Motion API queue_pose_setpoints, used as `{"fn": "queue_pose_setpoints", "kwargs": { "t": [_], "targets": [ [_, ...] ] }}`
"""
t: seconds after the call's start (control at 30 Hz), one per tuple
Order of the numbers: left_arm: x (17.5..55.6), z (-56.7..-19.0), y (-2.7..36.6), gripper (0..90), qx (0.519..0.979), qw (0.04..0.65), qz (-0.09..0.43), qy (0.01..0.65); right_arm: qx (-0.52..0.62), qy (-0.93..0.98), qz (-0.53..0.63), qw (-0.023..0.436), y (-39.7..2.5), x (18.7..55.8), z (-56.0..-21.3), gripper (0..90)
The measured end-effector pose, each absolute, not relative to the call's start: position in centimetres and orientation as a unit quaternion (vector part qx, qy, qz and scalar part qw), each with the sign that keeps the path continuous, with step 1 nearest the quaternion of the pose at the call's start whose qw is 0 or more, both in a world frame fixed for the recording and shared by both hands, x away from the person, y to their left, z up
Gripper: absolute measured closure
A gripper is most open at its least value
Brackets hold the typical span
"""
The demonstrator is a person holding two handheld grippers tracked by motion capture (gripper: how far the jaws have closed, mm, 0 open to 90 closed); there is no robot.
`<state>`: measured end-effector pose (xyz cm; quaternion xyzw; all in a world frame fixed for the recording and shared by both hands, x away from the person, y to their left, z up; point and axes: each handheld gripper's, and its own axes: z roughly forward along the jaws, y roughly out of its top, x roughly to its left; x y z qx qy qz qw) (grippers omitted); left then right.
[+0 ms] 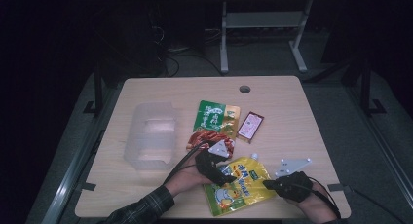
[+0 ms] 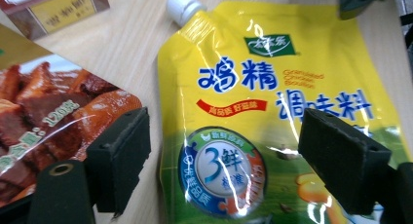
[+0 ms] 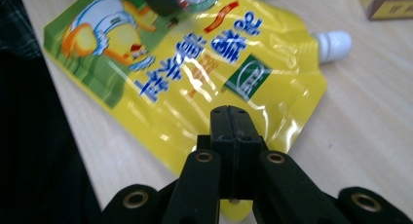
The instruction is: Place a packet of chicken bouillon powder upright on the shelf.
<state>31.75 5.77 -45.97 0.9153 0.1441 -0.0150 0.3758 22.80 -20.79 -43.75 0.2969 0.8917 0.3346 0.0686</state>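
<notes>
worktop (image 1: pixel 146 195): light wood grain, rounded corners, cable hole at 12 o'clock edge
room: dark; metal frame legs and cables on floor beyond the far edge
yellow pouch (image 1: pixel 237 185): spouted seasoning bag, lies flat near the 6 o'clock edge, white cap toward 12 o'clock
left gripper (image 1: pixel 227 174): jaws wide open, straddling the pouch's left part; in the left gripper view one pad sits over the worktop beside the bag's edge, the other over its printed face; contact with the film can't be told
right gripper (image 1: pixel 267 184): jaws closed, pads pressed together on the pouch's edge at its 3 o'clock side, pinching the film
left hand (image 1: pixel 187 177): forearm in a plaid sleeve enters from 7 o'clock, gripper aimed toward 3 o'clock
right hand (image 1: pixel 311 197): comes in from 5 o'clock, gripper aimed toward 9 o'clock, low over the worktop
meat snack bag (image 1: pixel 210 139): just beyond the left gripper, at 11 o'clock of the pouch
green packet (image 1: pixel 216 118): overlaps the meat bag's far end
red box (image 1: pixel 251 125): just right of the green packet
clear plastic container (image 1: pixel 150 134): at 9 o'clock, well apart from the pouch
</notes>
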Motion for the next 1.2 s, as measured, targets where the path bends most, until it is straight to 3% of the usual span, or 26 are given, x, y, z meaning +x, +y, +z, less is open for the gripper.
{"fn": "queue_pose_setpoints", "kwargs": {
  "t": [0.2, 0.4, 0.57, 0.6, 0.63, 0.73, 1.0, 1.2],
  "targets": [
    [32.3, -46.6, 5.8, 29.4, 0.912, 0.377, -0.051, 0.152, 0.296, 0.899, 0.315, 0.065, -20.8, 22.7, -44.4, 89.9],
    [32.3, -46.5, 5.8, 38.5, 0.913, 0.376, -0.056, 0.147, 0.300, 0.903, 0.302, 0.059, -20.6, 23.0, -45.0, 90.0],
    [32.5, -46.5, 5.9, 55.7, 0.914, 0.373, -0.059, 0.150, 0.298, 0.907, 0.291, 0.058, -20.3, 23.0, -45.4, 90.0],
    [32.6, -46.5, 5.9, 61.0, 0.914, 0.371, -0.056, 0.152, 0.298, 0.907, 0.292, 0.057, -20.3, 23.0, -45.4, 90.0],
    [32.7, -46.5, 6.0, 72.3, 0.914, 0.371, -0.055, 0.152, 0.296, 0.908, 0.292, 0.058, -20.4, 23.0, -45.4, 90.0],
    [32.9, -46.6, 6.0, 79.5, 0.912, 0.374, -0.065, 0.158, 0.297, 0.908, 0.291, 0.057, -20.3, 23.0, -45.4, 90.0],
    [32.8, -46.0, 6.4, 86.7, 0.899, 0.398, -0.063, 0.173, 0.298, 0.905, 0.297, 0.057, -20.4, 23.2, -45.1, 89.9],
    [32.7, -44.6, 7.1, 87.9, 0.895, 0.411, -0.019, 0.173, 0.315, 0.887, 0.330, 0.069, -21.2, 23.5, -43.9, 89.6]
  ]
}}
